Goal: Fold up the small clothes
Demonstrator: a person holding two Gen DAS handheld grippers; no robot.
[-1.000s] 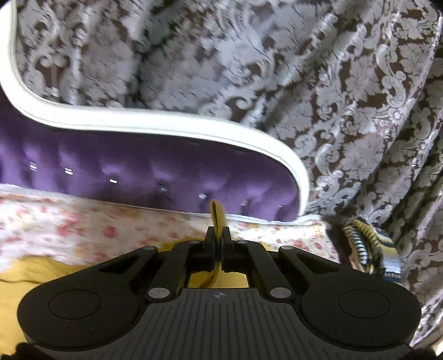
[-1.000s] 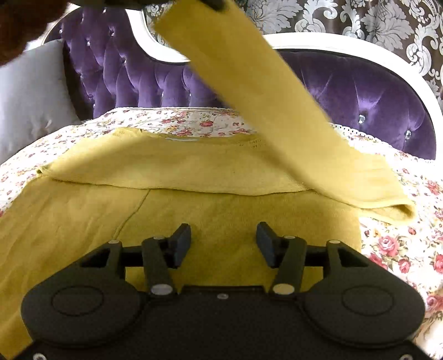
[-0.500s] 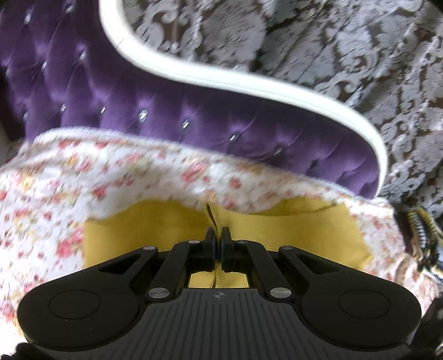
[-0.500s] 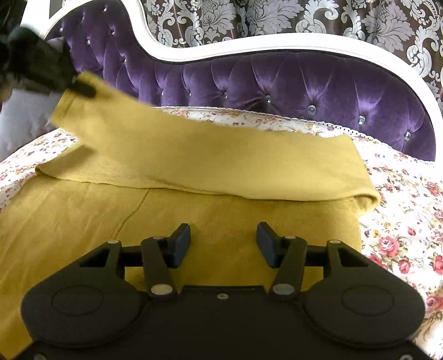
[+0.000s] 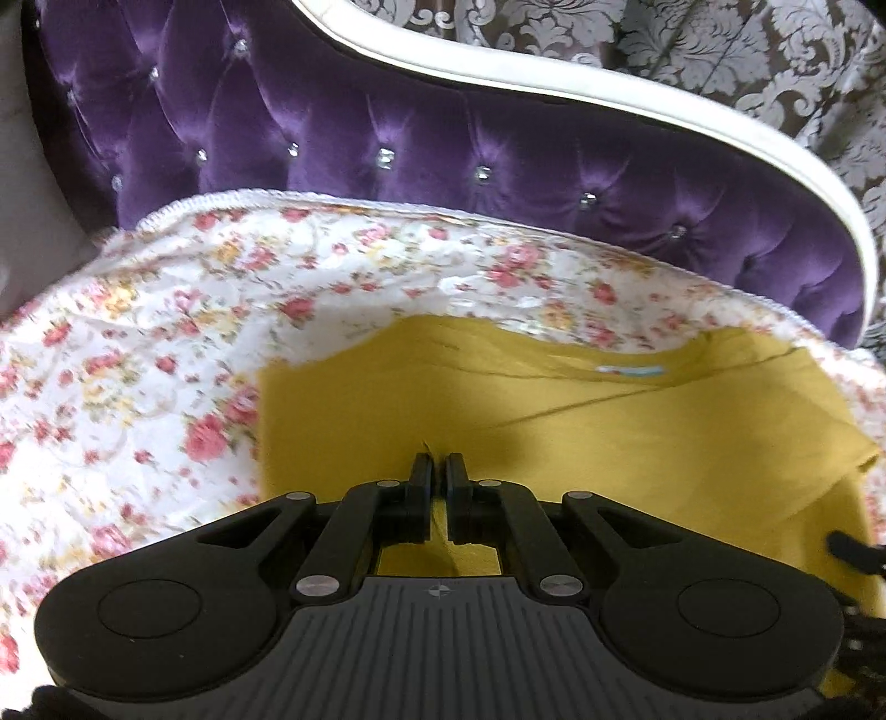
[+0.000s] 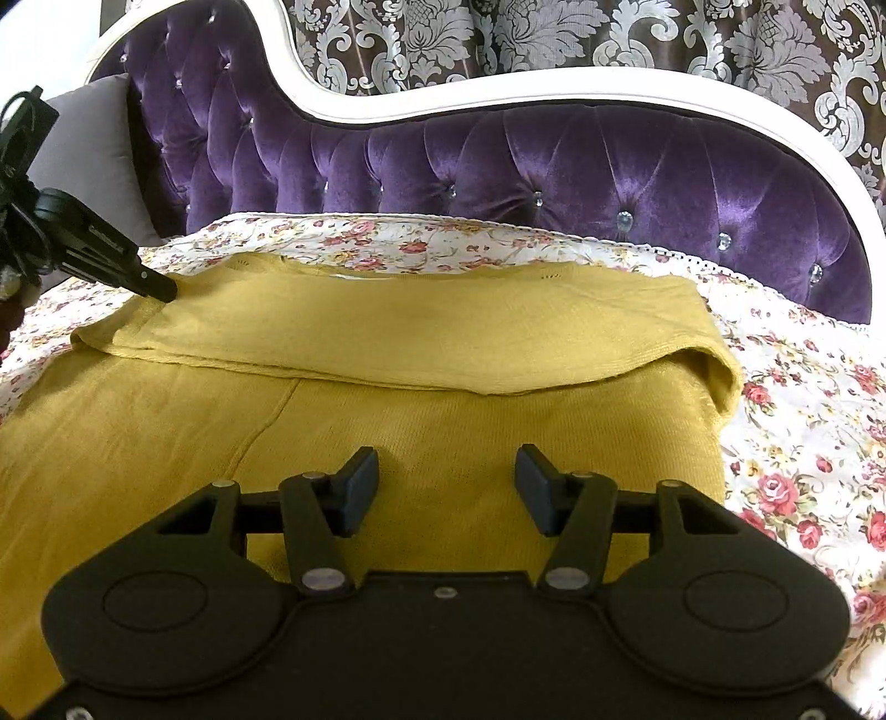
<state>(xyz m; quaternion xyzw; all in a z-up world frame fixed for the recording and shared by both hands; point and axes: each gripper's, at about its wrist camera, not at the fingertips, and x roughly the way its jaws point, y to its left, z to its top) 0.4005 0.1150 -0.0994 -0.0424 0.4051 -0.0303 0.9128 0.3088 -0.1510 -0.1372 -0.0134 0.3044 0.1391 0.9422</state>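
Observation:
A mustard-yellow knit garment point(image 6: 387, 421) lies flat on the floral bed sheet point(image 6: 803, 443). Its sleeve point(image 6: 421, 338) is folded across the upper part from right to left. My left gripper point(image 5: 439, 462) is shut on the sleeve's end, low on the garment point(image 5: 581, 421); it also shows at the left of the right wrist view point(image 6: 160, 291), touching the fabric. My right gripper point(image 6: 446, 479) is open and empty, hovering over the garment's lower middle.
A purple tufted headboard point(image 6: 554, 160) with a white frame runs behind the bed. A grey pillow point(image 6: 94, 155) leans at the far left. Patterned curtains point(image 6: 554, 39) hang behind. The floral sheet point(image 5: 138, 360) spreads left of the garment.
My left gripper has carried the sleeve down and leftward, from raised in the air to laid flat across the garment. My right gripper has stayed still and open.

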